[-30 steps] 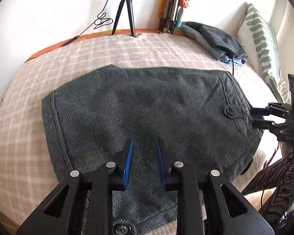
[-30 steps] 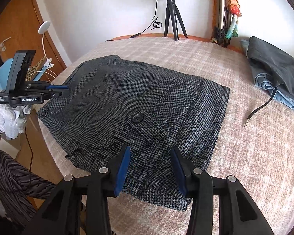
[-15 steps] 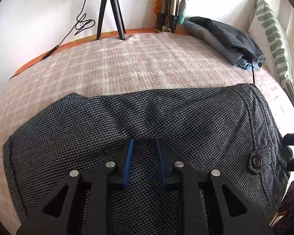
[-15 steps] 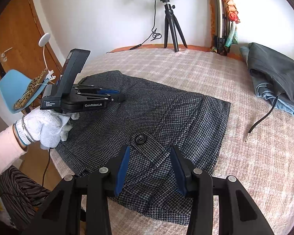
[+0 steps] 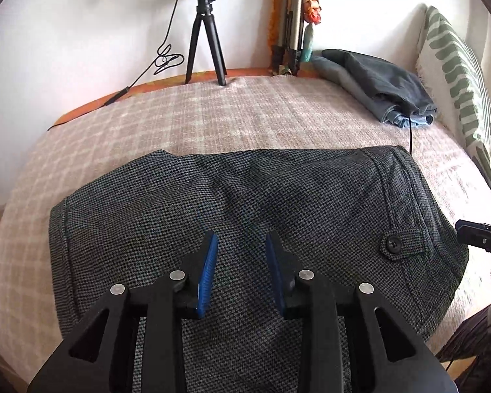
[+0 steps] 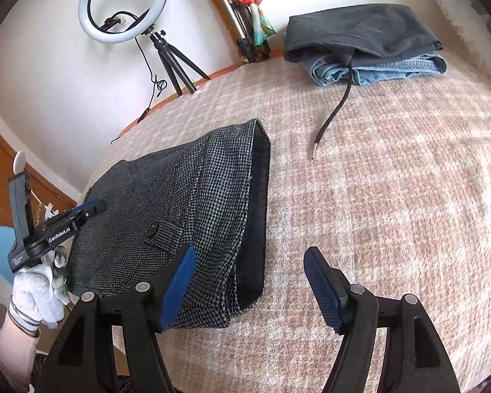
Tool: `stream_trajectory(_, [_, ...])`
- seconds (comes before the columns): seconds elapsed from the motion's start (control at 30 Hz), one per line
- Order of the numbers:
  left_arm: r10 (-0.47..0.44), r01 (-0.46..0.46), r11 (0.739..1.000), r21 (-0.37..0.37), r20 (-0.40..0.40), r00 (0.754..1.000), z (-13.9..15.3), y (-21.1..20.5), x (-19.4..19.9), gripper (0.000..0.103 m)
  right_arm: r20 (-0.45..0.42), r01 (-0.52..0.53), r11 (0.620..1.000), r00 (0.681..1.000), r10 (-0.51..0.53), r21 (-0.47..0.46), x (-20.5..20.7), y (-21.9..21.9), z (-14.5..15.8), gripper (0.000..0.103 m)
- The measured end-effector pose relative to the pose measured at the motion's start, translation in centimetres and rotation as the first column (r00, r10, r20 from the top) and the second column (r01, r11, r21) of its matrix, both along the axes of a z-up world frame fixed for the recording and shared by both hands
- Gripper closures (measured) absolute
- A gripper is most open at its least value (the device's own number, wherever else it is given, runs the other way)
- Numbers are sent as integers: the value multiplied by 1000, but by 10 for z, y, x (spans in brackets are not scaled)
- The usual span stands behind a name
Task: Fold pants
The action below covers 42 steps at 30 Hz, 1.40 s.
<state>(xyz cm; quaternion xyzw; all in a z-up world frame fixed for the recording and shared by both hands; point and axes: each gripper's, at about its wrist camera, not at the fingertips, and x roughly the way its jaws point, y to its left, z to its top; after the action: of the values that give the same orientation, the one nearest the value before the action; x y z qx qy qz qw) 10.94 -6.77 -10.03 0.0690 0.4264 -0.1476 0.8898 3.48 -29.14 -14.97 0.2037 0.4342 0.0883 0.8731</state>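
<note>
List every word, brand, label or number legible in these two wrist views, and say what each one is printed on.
"GenRobot.AI": white lettering on the side of the black handheld left gripper, seen in the right wrist view beside the grey houndstooth woven pants.
Small white print lower on that gripper's black body: too small and blurred to read.
Left wrist view: no legible text; the black right gripper at the edge shows none.

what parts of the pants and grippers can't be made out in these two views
- Left wrist view: the near edge of the houndstooth pants is hidden under the left gripper.
- Left wrist view: the right gripper is cut off by the right edge; only its tip shows.
- Right wrist view: the pants' near left corner is covered by the right gripper.
- Right wrist view: whether the left gripper touches the fabric cannot be told.
</note>
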Motion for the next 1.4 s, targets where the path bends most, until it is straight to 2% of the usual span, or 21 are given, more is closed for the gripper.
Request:
stream_trajectory(0.17, [-89,87,994,70,24,996,-10,-29,-20,73,-21,17,991,1000,-15,132,-18,8,-19,30])
stream_trajectory(0.23, [-87,88,993,73,-8,996,-23,-32,-17,73,4,39,991,999,-40,126,-23,13,-19,27])
stream_trajectory(0.3, [-71,74,996,59,-41,997,-36,-31,-13,72,14,40,983,999,-43,181,-24,15,-20,27])
stream_trajectory(0.37, [-71,71,995,63,-12,997,-39,-33,-18,72,8,27,968,1000,-30,248,-23,20,-24,27])
stream_trajectory(0.43, [-76,77,995,65,-12,997,-36,-34,-19,72,36,35,973,998,-44,228,-23,26,-22,29])
stream_trajectory(0.47, [-72,73,996,46,-22,997,-35,-32,-18,72,46,31,974,998,-43,224,-21,29,-22,32])
stream_trajectory(0.5, [-66,67,998,22,-33,997,-32,-30,-16,72,46,31,972,998,-43,233,-17,32,-24,44])
stream_trajectory(0.53, [-51,52,999,3,-31,998,-28,-27,-13,72,40,36,968,998,-47,249,-14,33,-26,59])
stream_trajectory(0.6, [-8,8,1000,-18,-9,1000,-17,-22,-3,72,31,47,958,998,-58,283,-10,33,-30,71])
stream_trajectory(0.63, [16,-16,999,-32,2,1000,-12,-19,4,72,32,60,958,997,-72,281,-10,33,-31,76])
stream_trajectory(0.73, [65,-64,995,-81,10,998,-2,-16,25,72,58,68,973,995,-82,222,-12,40,-24,79])
stream_trajectory(0.83, [85,-84,995,-53,25,996,-8,-24,44,72,90,57,985,993,-73,161,-14,46,-14,80])
stream_trajectory(1.0, [82,-83,996,-15,-18,996,-35,-32,63,71,91,49,987,994,-64,155,-11,44,-15,81])
stream_trajectory(1.2, [112,-113,993,-32,-27,993,-27,-22,58,65,91,49,987,994,-64,151,-8,44,-15,82])
stream_trajectory(1.27, [104,-106,993,-60,-21,994,-17,-17,44,65,98,48,987,993,-63,154,-9,44,-12,82])
stream_trajectory(1.4, [86,-86,996,-30,21,996,-2,-14,3,65,120,41,989,991,-58,140,-8,47,-3,83])
